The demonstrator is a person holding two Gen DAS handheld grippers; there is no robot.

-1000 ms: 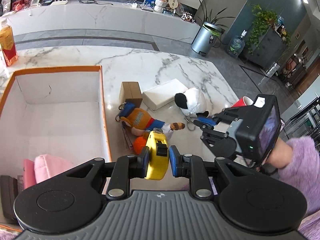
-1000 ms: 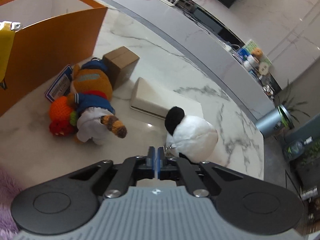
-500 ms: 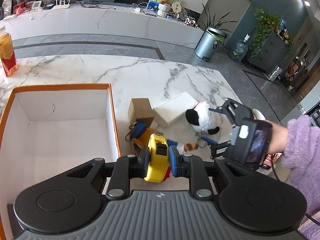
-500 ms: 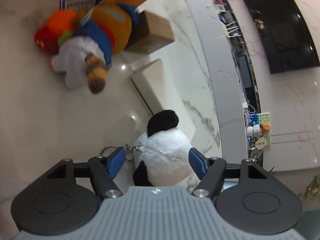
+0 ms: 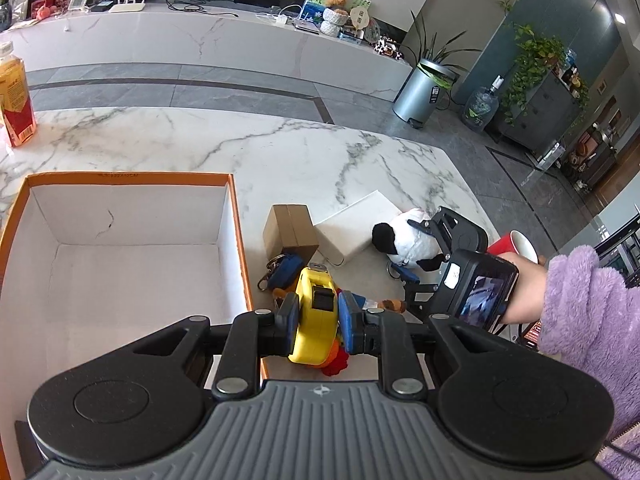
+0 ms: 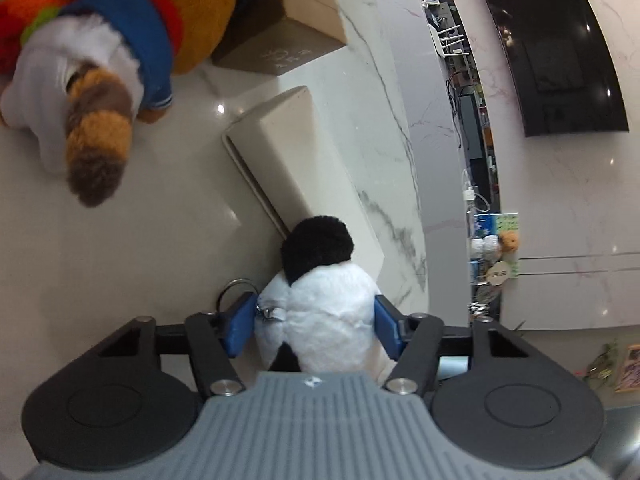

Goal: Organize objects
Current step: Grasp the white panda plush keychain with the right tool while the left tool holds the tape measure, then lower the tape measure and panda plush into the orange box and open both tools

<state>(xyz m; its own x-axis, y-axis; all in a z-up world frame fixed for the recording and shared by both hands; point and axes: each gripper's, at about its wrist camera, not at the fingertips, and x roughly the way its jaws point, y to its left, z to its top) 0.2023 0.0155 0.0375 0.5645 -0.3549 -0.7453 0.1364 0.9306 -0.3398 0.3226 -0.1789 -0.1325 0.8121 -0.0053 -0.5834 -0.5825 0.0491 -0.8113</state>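
Box (image 5: pixel 120 264): open, left of and below the left gripper, apparently where things go
Left gripper (image 5: pixel 318 322): clenched on the tape measure (image 5: pixel 314 320), just right of the box wall
Right gripper (image 6: pixel 316 330): jaws have just been closing around the plush (image 6: pixel 328 312) between them, pads at its flanks, likely next for the box

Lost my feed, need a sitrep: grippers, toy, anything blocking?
Left gripper shut on yellow tape measure. Right gripper closing around panda plush, pads at its sides. White box touching its head.
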